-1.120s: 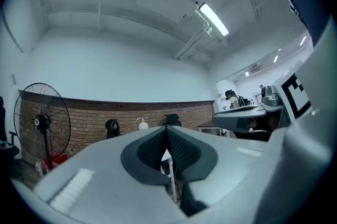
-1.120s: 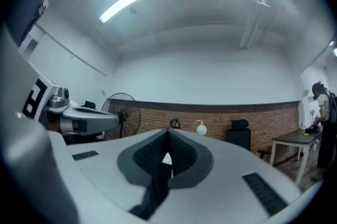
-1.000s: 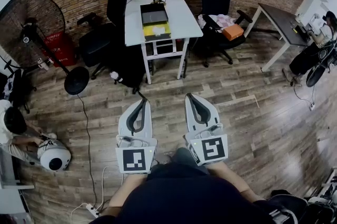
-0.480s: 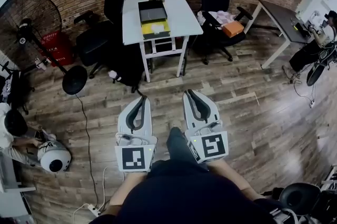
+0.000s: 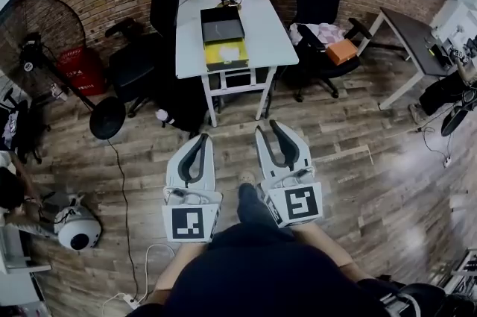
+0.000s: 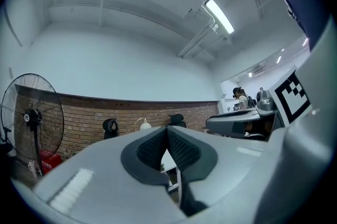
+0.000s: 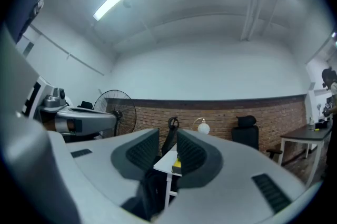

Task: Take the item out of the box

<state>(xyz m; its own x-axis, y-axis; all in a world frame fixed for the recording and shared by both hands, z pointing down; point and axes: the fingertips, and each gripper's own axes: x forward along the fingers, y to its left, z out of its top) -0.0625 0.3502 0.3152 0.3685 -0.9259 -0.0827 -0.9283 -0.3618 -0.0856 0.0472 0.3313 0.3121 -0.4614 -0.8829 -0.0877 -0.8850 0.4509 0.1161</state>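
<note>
We hold the left gripper [image 5: 203, 138] clenched on nothing — the right gripper [image 5: 270, 127] has fingers just opening, released. The open black-and-yellow box [image 5: 223, 36] lies well apart.

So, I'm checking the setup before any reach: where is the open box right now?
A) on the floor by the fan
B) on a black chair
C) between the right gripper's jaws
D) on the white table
D: the head view shows the box lying on the white table.
</note>
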